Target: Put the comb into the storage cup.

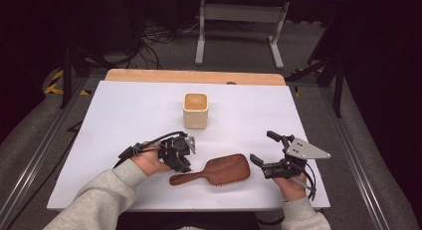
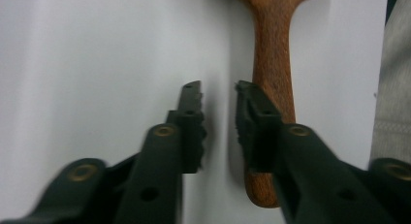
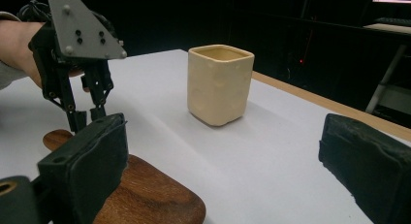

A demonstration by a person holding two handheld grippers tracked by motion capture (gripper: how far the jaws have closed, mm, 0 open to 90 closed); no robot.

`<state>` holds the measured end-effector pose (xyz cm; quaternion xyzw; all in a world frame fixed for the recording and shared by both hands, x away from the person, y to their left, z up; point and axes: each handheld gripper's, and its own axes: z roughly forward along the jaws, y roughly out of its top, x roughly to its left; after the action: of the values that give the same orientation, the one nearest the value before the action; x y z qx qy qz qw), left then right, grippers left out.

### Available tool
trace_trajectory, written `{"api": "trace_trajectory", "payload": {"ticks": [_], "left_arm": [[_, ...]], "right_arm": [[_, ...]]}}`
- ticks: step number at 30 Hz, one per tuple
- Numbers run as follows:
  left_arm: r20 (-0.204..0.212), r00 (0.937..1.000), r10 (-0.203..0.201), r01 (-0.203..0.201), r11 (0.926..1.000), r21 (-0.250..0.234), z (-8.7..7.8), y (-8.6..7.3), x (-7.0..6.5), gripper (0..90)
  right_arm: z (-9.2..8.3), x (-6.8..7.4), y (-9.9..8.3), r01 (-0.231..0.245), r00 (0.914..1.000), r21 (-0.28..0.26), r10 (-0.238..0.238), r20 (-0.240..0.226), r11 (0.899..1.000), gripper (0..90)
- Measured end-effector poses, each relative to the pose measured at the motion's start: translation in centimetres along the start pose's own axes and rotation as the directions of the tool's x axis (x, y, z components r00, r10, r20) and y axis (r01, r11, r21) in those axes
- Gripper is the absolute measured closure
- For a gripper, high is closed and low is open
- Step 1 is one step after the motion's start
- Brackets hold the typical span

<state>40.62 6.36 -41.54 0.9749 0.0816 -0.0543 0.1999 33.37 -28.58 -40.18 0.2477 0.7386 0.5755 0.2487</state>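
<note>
1. High view: the wooden hairbrush (image 1: 211, 172) lies bristles-down near the table's front edge, between both grippers, cream cup (image 1: 195, 110) behind.
2. Left gripper view: left gripper (image 2: 219, 95), jaws narrow and empty, hangs just beside the handle, likely lining up.
3. Right gripper view: right gripper (image 3: 225, 151) gapes wide over the brush head, holding nothing.

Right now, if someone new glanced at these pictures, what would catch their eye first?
Probably the wooden hairbrush lying near the white table's front edge, between the left gripper at its handle and the open right gripper by its head. Behind it stands a cream square cup.
</note>
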Motion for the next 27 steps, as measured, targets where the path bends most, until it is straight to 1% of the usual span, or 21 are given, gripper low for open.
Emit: {"api": "trace_trajectory", "payload": {"ticks": [2,3,4,5,6,8,9,11,12,13,15,19,21,22,23,25,26,27], "left_arm": [[-0.004,0.9996,-0.028,0.028,0.9988,-0.039,-0.6,-0.2,0.0,53.5],[0.002,0.9990,-0.045,0.045,0.9970,-0.063,-0.9,-0.2,0.0,45.6],[0.005,0.9985,-0.054,0.054,0.9957,-0.075,-1.0,-0.2,-0.1,37.8],[0.012,0.9977,-0.067,0.068,0.9935,-0.092,-1.1,-0.2,-0.3,32.7],[0.008,0.9978,-0.065,0.066,0.9932,-0.096,-1.2,-0.2,-0.6,27.1],[-0.002,0.9979,-0.065,0.065,0.9926,-0.102,-1.0,0.0,-1.1,18.5],[-0.012,0.9972,-0.073,0.071,0.9912,-0.111,-0.8,0.1,-1.3,14.1],[-0.018,0.9969,-0.076,0.074,0.9904,-0.117,-0.4,0.2,-1.7,8.2],[-0.033,0.9961,-0.082,0.077,0.9890,-0.126,-0.2,0.4,-1.9,4.3],[-0.035,0.9957,-0.085,0.080,0.9884,-0.129,-0.1,0.4,-2.0,1.1],[-0.043,0.9954,-0.085,0.079,0.9881,-0.132,0.3,0.6,-2.3,0.2],[-0.034,0.9963,-0.079,0.074,0.9886,-0.131,1.0,0.9,-2.7,0.1],[-0.043,0.9962,-0.075,0.069,0.9889,-0.131,1.3,0.9,-2.8,0.0],[-0.038,0.9964,-0.075,0.070,0.9885,-0.134,1.5,1.0,-2.9,0.1],[-0.039,0.9965,-0.074,0.068,0.9896,-0.126,1.7,1.0,-3.0,0.1],[-0.054,0.9963,-0.067,0.060,0.9909,-0.121,2.1,1.2,-3.2,0.4],[-0.044,0.9969,-0.065,0.059,0.9914,-0.117,2.2,1.2,-3.3,0.4],[-0.042,0.9971,-0.064,0.059,0.9914,-0.117,2.4,1.3,-3.4,0.4]], "right_arm": [[0.0,0.0,0.0,0.000,1.0000,0.000,0.000,0.000,1.000,4.2],[0.0,0.0,0.0,0.000,1.0000,0.000,0.000,0.000,1.000,4.2],[0.0,0.0,0.0,0.000,1.0000,0.000,0.000,-0.001,1.000,4.2],[0.0,0.0,0.0,-0.002,1.0000,0.001,0.002,-0.001,1.000,4.2],[0.0,0.0,0.0,-0.001,1.0000,0.000,0.001,-0.001,1.000,4.2],[0.0,0.0,0.0,0.001,1.0000,0.001,-0.001,-0.002,1.000,4.2],[0.0,0.0,0.0,0.002,1.0000,0.002,-0.002,-0.001,1.000,4.2],[0.0,0.1,0.0,0.000,1.0000,0.001,0.000,-0.001,1.000,4.2],[0.0,0.1,0.0,0.002,1.0000,0.001,-0.002,-0.001,1.000,4.2],[0.0,0.1,0.0,0.003,1.0000,0.000,-0.003,-0.001,1.000,4.2],[0.0,0.1,0.0,0.002,1.0000,0.000,-0.002,-0.001,1.000,4.2],[0.0,0.1,0.0,0.003,1.0000,-0.002,-0.003,-0.003,1.000,4.2],[0.0,0.0,0.0,0.003,1.0000,-0.002,-0.003,-0.003,1.000,4.2],[0.0,0.0,0.0,0.003,1.0000,-0.002,-0.003,-0.003,1.000,4.2],[0.0,0.1,0.0,0.003,1.0000,-0.003,-0.003,-0.003,1.000,4.2],[0.0,0.1,0.0,0.003,1.0000,-0.002,-0.003,-0.004,1.000,4.2],[0.0,0.1,0.0,0.004,1.0000,0.000,-0.004,-0.004,1.000,4.2],[0.0,0.1,0.0,0.004,1.0000,-0.002,-0.004,-0.004,1.000,4.2]]}}
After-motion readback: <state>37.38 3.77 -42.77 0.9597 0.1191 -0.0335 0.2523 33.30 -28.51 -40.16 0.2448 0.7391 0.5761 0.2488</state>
